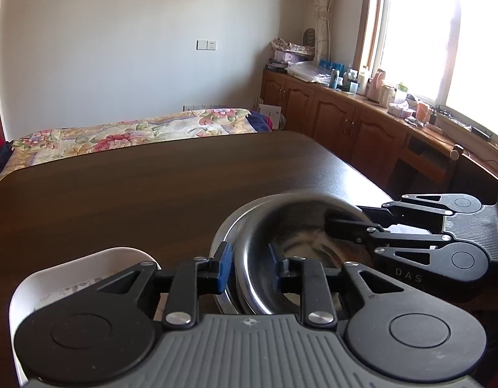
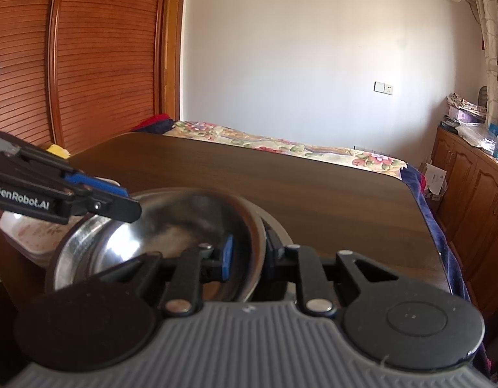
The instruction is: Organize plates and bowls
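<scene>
Steel bowl (image 1: 291,226) and the steel plate (image 1: 221,242) under it sit at the near right part of a dark wooden table (image 1: 151,187), the widest surface in both views, which stretches away toward a bed with a flowered cover (image 1: 135,129). Behind the bed stands a pale wall, with a wooden cabinet run (image 1: 329,110) under a bright window along the right side, its top crowded with bottles and boxes. In the right wrist view, slatted wooden doors (image 2: 87,48) fill the far left.

A white dish (image 1: 87,268) with a faint floral print lies just left of the steel pieces, partly hidden by the left gripper's body.

Left gripper (image 1: 250,266) reaches over the near left edge of the bowl, its blue-padded fingers set narrow, one outside and one inside the rim; whether both pads press the metal cannot be told. Right gripper (image 2: 247,252) comes in from the right side, jaws narrow and straddling the bowl's rim there, one blue pad (image 2: 227,257) inside against the wall and the other finger outside.
</scene>
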Tool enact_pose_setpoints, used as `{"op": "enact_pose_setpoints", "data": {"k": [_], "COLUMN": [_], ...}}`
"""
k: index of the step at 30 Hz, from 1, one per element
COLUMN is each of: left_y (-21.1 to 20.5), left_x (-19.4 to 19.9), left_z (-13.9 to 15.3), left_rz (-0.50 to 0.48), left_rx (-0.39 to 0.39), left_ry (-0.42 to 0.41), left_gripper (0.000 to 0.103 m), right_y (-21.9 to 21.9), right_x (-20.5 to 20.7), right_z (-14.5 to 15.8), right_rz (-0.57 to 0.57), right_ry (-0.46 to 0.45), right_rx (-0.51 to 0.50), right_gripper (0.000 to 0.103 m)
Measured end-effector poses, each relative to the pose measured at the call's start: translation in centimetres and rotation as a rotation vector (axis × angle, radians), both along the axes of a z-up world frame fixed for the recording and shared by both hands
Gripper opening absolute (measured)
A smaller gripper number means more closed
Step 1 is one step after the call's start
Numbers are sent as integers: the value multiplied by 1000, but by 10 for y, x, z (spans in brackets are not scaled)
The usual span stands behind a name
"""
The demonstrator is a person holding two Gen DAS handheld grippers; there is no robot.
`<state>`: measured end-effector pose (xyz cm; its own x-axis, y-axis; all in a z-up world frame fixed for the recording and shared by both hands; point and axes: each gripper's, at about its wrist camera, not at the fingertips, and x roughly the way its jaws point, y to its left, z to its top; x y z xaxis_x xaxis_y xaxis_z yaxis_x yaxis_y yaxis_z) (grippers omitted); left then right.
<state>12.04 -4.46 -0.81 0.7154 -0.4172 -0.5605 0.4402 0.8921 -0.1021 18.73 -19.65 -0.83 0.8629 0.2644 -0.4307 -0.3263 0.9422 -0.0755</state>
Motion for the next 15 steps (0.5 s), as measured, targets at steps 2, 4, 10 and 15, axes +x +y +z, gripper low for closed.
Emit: {"op": "enact_pose_setpoints", "data": {"k": [2, 4, 10, 15], "left_y": [0, 1, 5, 6], "left_x": [-2, -5, -20, -30], "left_z": [1, 3, 6, 1], "left_rz": [4, 15, 49, 79], "left_rx": [-6, -6, -22, -34], "left_ry": [-5, -22, -88, -123], "left_gripper": [29, 38, 50, 65], "right_y": [0, -3, -8, -15], "right_x": [-1, -4, -14, -21], "right_z": [1, 3, 6, -1], "right_rz": [5, 11, -14, -62], "right_ry": [-6, -12, -47, -85], "right_rx": [7, 28, 60, 92], "right_gripper": [32, 40, 41, 48]}}
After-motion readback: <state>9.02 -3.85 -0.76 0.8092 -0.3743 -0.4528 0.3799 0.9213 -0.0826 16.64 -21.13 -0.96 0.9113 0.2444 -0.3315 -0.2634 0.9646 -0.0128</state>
